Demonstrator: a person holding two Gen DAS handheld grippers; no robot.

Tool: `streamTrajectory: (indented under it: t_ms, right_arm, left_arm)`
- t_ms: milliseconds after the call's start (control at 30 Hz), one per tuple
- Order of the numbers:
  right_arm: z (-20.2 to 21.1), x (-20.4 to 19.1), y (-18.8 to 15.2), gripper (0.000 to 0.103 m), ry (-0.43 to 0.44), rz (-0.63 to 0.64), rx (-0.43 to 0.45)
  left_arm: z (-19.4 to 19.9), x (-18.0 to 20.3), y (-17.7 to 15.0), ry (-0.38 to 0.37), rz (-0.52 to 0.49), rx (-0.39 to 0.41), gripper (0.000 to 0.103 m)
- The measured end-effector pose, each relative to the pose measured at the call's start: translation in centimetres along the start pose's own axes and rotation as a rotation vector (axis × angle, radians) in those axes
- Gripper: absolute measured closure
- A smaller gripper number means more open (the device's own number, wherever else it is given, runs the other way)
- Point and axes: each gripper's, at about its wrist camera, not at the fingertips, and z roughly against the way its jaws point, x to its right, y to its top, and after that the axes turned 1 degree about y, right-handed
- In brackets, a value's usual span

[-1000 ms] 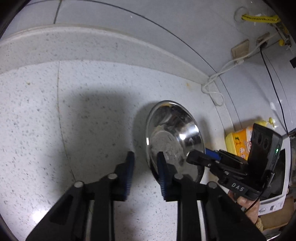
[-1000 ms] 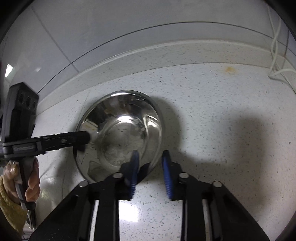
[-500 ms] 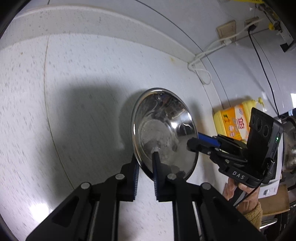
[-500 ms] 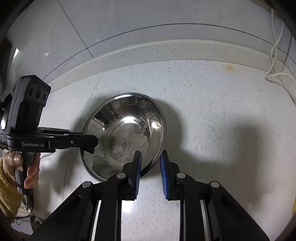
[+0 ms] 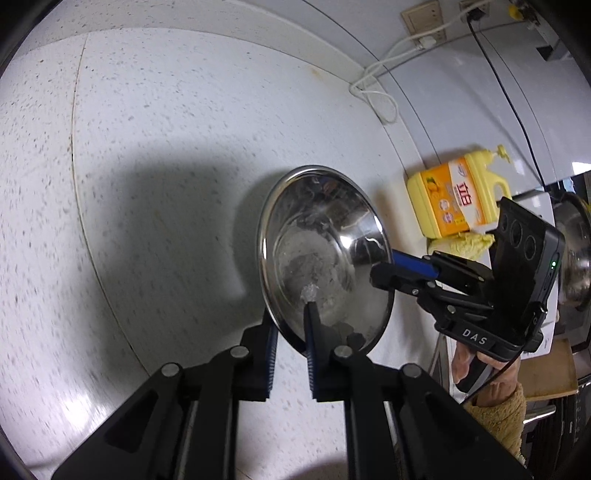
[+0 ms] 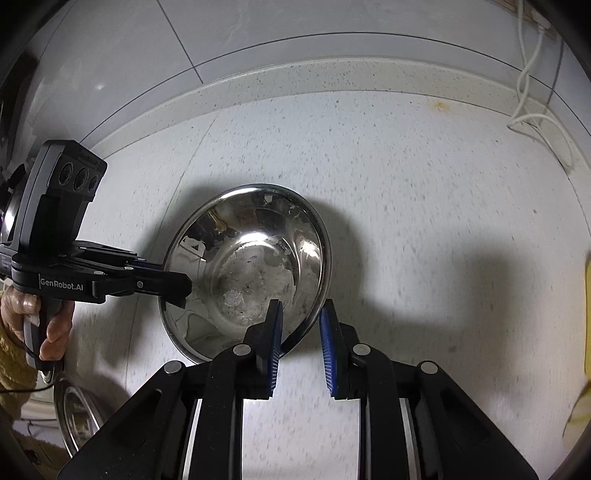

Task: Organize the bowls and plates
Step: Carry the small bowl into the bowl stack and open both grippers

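Observation:
A shiny steel bowl (image 5: 321,258) is held over the speckled white counter (image 5: 166,147), its hollow facing both cameras. My left gripper (image 5: 291,314) is shut on the bowl's near rim, one pad inside and one outside. From the right side, my right gripper (image 5: 380,273) pinches the opposite rim. In the right wrist view the bowl (image 6: 243,269) sits in the middle, with my right gripper (image 6: 299,314) shut on its lower right rim and my left gripper (image 6: 181,291) clamping its left edge. Whether the bowl's base touches the counter is unclear.
A yellow detergent bottle (image 5: 458,199) and a yellow cloth (image 5: 461,243) stand at the right, by the wall. A white cable (image 5: 373,96) loops down from a wall socket (image 5: 424,14). Another steel bowl (image 6: 77,417) lies at the lower left, below a person's hand (image 6: 55,325).
My left gripper closed onto the bowl's rim, having straddled it before. Both grippers and the bowl have shifted together away from the back wall, bringing the yellow bottle further into view.

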Motion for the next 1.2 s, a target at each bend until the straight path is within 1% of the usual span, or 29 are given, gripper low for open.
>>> streamTrajectory:
  t_ms: [333,567,667,867,1000,1200]
  right_arm:
    - [1.9,-1.6,-3.0,0.085,-0.018,-0.026,-0.009]
    - [3.9,-1.9,-5.9,0.085,-0.028,-0.064,0.012]
    - [5.2,-2.5,-7.1,0.085,-0.025,-0.077,0.025]
    - [8.0,-4.9,-8.7,0.085,-0.03,-0.069,0.051]
    - [10.0,-7.9,-9.9,0.085,-0.033,-0.046,0.073]
    - [11.2,-11.6,-11.5,0.085,-0.036,-0.02,0.089]
  left_arm:
    - [1.2,2.4,-2.9,0.018,-0.033,-0.031,0.091]
    - [2.2,4.7,-5.4,0.012,-0.067,-0.045,0.091]
    - [3.2,5.6,-6.9,0.011,-0.078,-0.049,0.091]
    - [6.9,6.9,-10.5,0.008,-0.079,-0.03,0.091]
    - [9.2,7.4,-13.1,0.011,-0.07,-0.01,0.091]
    - [12.4,7.2,-17.2,0.036,-0.064,0.004,0.091]
